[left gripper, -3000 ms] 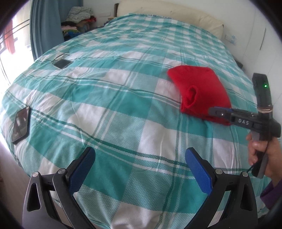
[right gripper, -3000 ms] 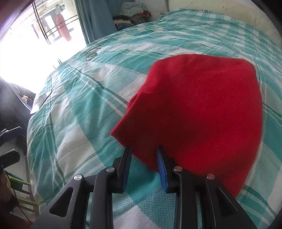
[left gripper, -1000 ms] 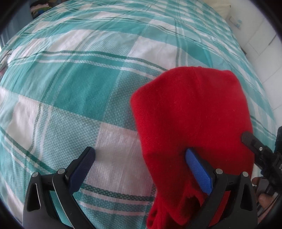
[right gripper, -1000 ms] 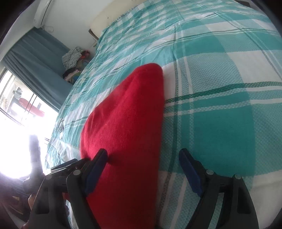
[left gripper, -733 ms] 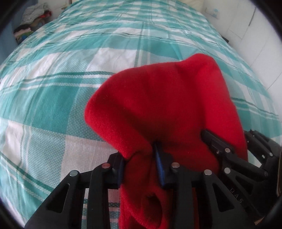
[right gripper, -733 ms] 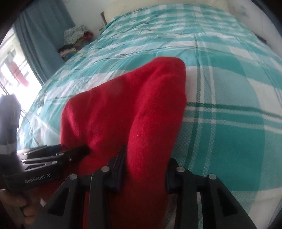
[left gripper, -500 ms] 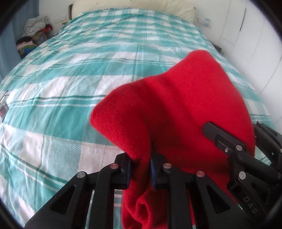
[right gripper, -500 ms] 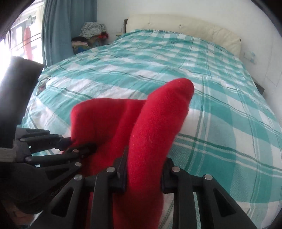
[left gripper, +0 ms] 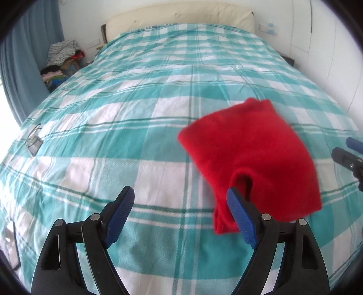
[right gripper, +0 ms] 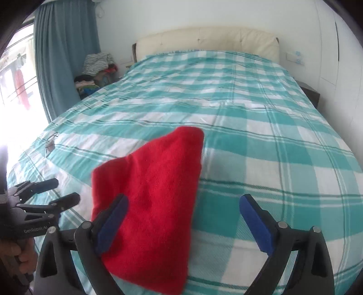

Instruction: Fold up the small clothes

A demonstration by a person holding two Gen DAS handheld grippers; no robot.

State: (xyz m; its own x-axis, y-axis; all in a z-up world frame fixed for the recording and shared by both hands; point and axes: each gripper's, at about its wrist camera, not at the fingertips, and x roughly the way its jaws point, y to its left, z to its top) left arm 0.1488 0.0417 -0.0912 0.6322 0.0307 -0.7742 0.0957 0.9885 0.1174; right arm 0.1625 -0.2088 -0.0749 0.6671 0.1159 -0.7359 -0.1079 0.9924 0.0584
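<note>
Folded garment [left gripper: 249, 149] lies on the bedspread [left gripper: 140, 109], right of the left gripper [left gripper: 181, 217]; clothes pile [left gripper: 60, 61] sits far left, beside the headboard [left gripper: 179, 15].

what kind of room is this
A bedroom, most likely in a home. A large bed with a teal and white checked cover fills the view, a padded cream headboard stands against the wall, and a pile of clothes sits beside a blue curtain at the window.
</note>
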